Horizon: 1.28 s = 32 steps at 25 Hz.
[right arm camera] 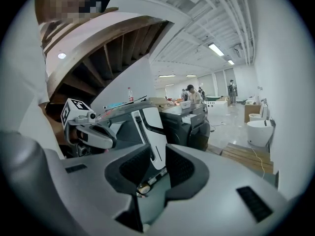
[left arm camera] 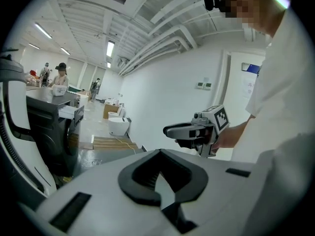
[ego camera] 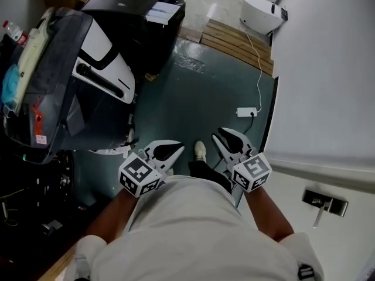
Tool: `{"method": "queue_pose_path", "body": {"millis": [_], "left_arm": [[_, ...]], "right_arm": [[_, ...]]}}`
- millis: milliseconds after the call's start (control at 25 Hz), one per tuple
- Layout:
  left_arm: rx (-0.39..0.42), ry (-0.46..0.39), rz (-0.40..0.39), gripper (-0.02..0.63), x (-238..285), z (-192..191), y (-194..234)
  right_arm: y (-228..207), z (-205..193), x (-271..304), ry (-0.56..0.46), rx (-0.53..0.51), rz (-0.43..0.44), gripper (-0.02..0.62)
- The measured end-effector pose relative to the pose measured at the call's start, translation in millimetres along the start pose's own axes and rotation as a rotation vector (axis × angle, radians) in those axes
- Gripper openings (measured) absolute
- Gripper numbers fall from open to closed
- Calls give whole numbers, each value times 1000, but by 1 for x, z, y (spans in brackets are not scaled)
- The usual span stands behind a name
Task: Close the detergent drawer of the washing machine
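The left gripper (ego camera: 177,147) was held low at the person's waist, its jaw tips met on nothing. Just to its right, the right gripper (ego camera: 218,135) had its jaws partly apart, also empty. Well ahead of both and off to their left, the detergent drawer (ego camera: 163,12) stuck out of the washing machine (ego camera: 120,0).

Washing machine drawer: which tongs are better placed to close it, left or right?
Left, probably. The drawer sticks out of the washing machine at the head view's left, the side of the left tongs. The right tongs are farther across. Both are empty and far off.
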<state>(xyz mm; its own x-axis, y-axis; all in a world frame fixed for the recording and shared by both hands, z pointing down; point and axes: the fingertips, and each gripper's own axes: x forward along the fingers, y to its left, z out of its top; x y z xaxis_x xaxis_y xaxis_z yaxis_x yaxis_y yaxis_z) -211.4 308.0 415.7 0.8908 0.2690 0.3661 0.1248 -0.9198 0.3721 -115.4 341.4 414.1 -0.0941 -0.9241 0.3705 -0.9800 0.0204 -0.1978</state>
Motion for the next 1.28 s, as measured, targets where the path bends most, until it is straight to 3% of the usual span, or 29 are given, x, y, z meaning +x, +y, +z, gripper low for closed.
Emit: {"method": "queue_pose_path", "body": {"millis": [360,600,960,1280], "left_arm": [[-2,-47,124,-5,92,78,32],[-22,-90,213,-5,127,106,58],[-72,-112,284,-5,131,122,112],[-84,-138,281,-5,117,150,185]], "right_arm": [[-117,49,25,-8,-58,114,78],[-171,53,43,9,-64,174,78],[-204,66,101,34,-66,226,78],[-213,101,183,59,-99,241,78]]}}
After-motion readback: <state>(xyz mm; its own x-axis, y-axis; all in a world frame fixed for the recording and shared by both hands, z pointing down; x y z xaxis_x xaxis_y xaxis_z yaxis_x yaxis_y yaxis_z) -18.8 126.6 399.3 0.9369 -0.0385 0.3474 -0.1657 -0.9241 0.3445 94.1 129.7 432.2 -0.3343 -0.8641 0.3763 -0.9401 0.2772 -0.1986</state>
